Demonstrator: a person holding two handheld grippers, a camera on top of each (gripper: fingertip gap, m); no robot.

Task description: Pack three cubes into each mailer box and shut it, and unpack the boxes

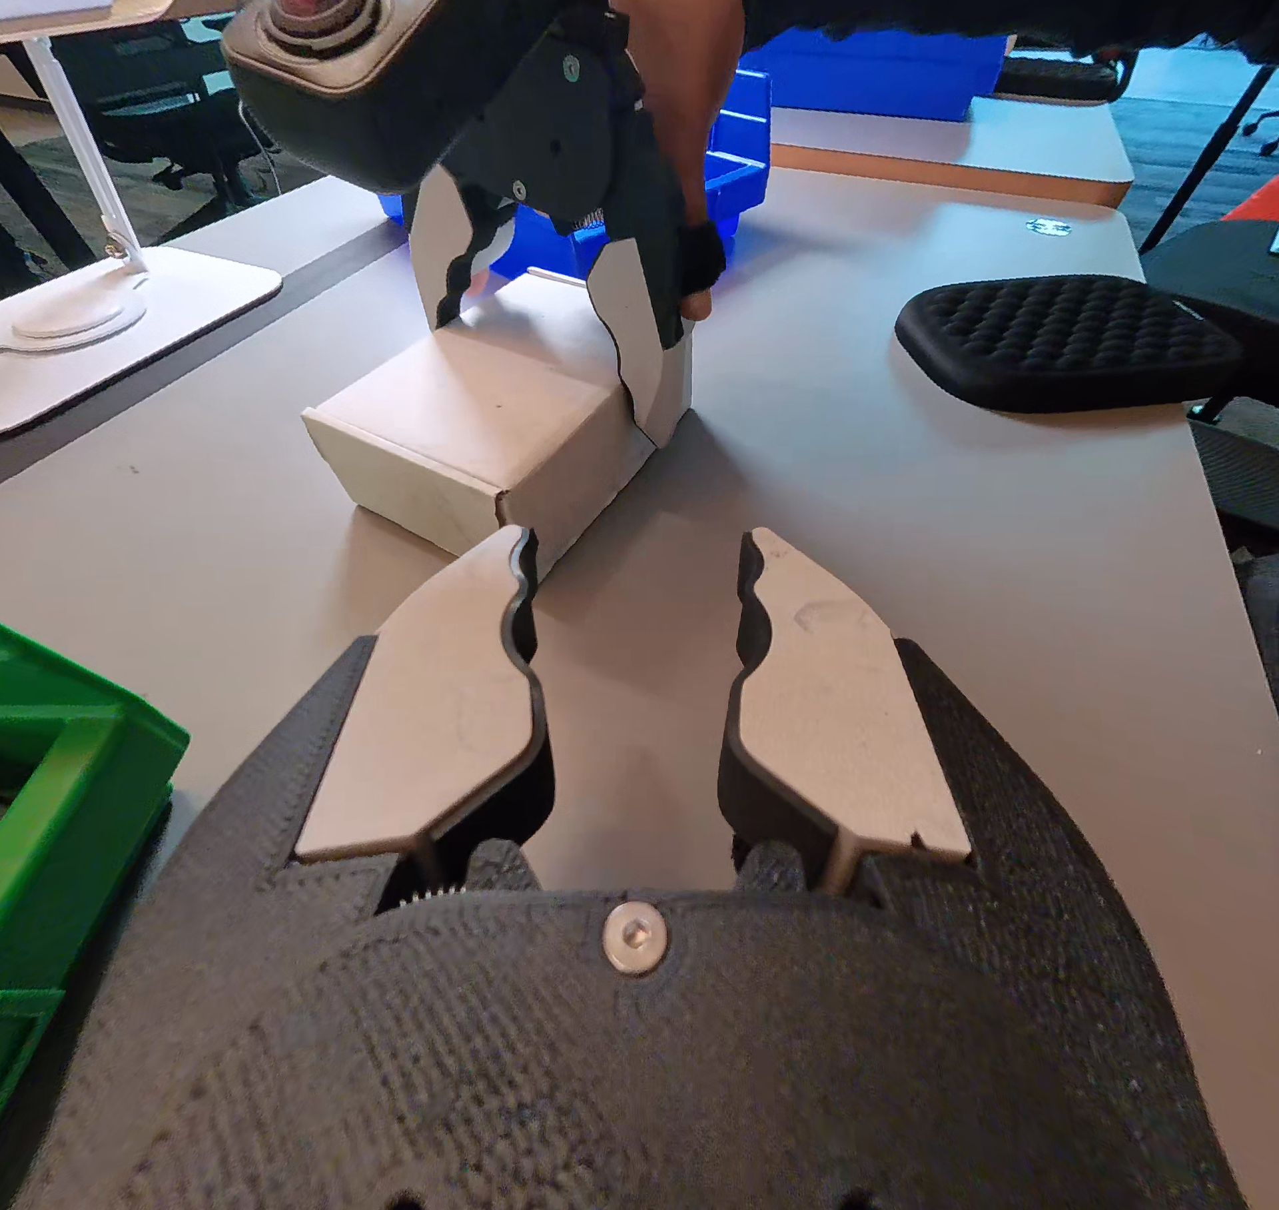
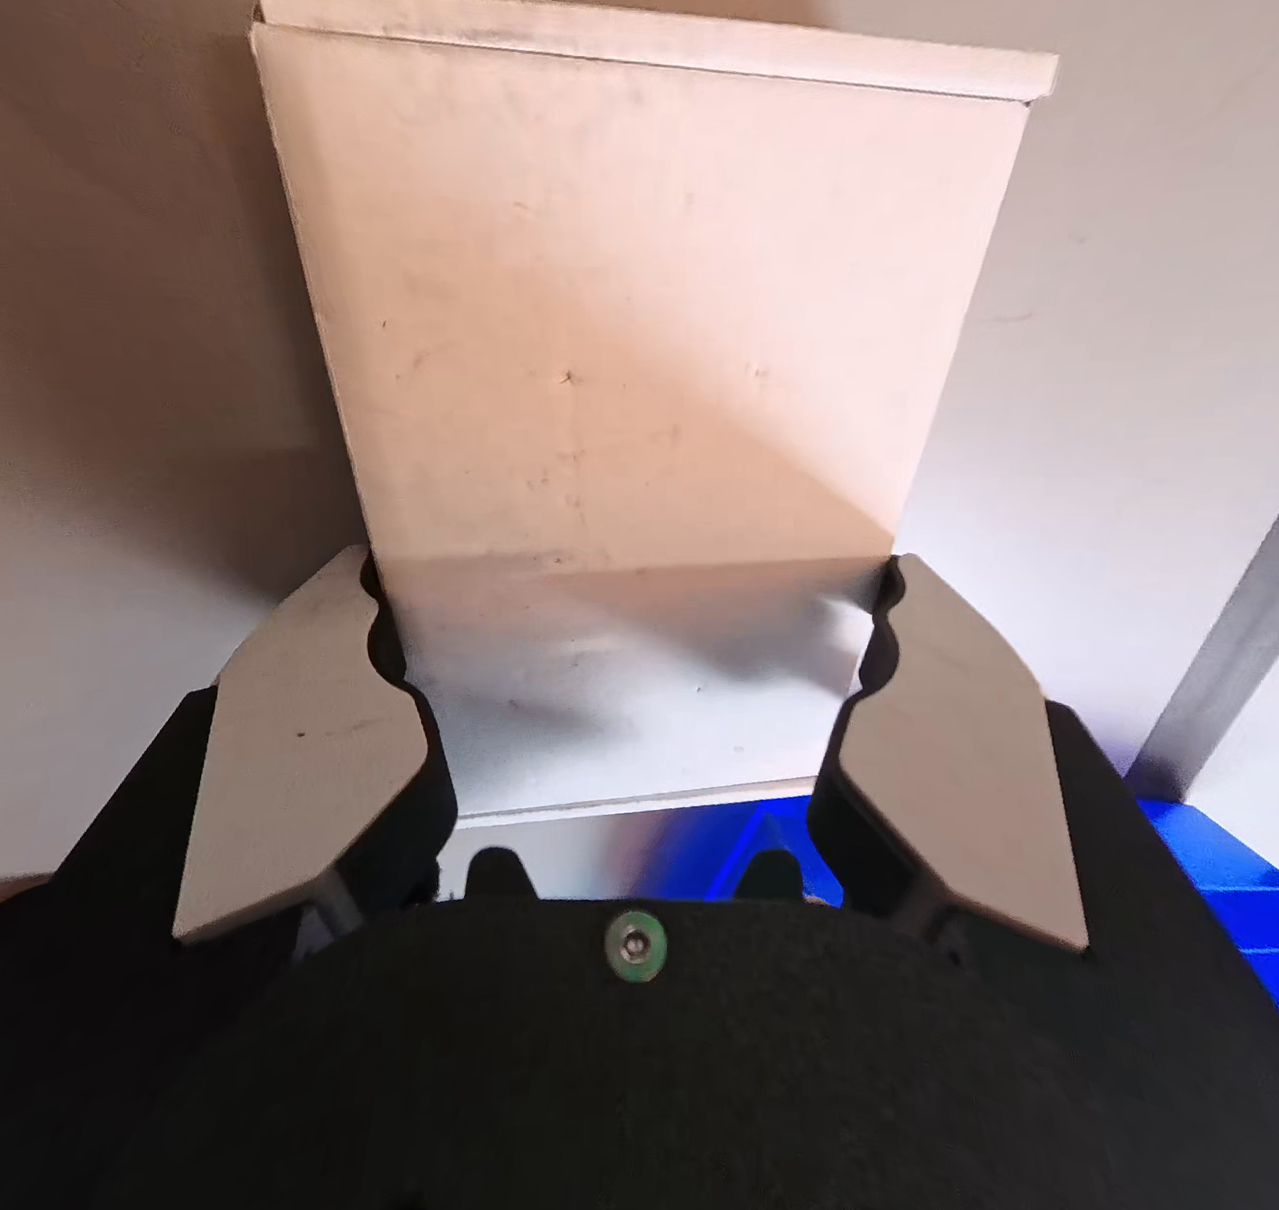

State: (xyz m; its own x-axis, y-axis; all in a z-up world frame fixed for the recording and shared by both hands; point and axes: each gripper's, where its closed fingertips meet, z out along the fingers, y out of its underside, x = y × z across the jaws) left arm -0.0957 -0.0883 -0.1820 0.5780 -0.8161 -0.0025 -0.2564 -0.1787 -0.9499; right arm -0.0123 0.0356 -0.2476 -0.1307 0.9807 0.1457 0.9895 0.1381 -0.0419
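1. Grey desk, matte top, evenly lit.
2. Left of desk: white lamp base on a pale mat.
3. Right of desk: black dimpled cushion.
4. Behind desk: second desk, wood-edged; dark office chairs on grey floor.

A pale grey table carries everything here. A closed white mailer box sits flat on it, roughly mid-table. Beyond the box, at the far side, stands a blue bin. Off to the box's right lies a black dimpled pad at the table's edge. To the box's left rests a white flat base plate, and nearer, left of the box, a green bin.
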